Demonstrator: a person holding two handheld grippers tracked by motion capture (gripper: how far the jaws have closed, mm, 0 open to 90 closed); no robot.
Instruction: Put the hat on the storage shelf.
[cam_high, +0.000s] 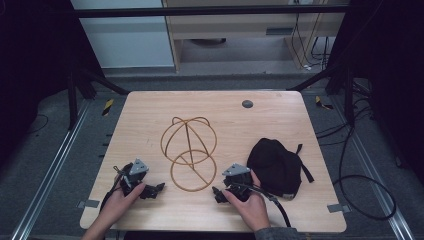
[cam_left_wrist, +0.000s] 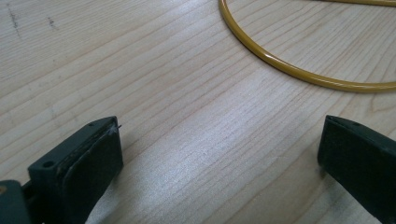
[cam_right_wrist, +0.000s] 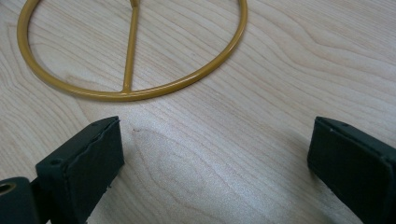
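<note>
From the high view, the setup looks like a starting pose. The gold wire stand (cam_high: 189, 154) sits upright in the middle of the table (cam_high: 150, 107), its round base ring toward the person, and the black cap (cam_high: 275, 165) lies slumped just to the right of it, apart from the stand. The left gripper (cam_high: 159, 187) and right gripper (cam_high: 216, 192) rest low on the near edge, one on each side of the base ring, both aimed inward at it. My guess is the stand is for the cap (it's shaped like a head form), so parking the hands either side makes sense: one can steady the wire while the other goes for the cap.

Left gripper view: jaws spread wide, nothing between them but bare wood, with an arc of the base ring (cam_left_wrist: 299, 72) curving across ahead, near but not touched.

Right gripper view: same story, jaws wide apart and empty, looking straight at the base ring (cam_right_wrist: 135, 93) and the upright rod that rises from it. The ring lies just beyond the fingertips, so a short push forward would probably reach it.
</note>
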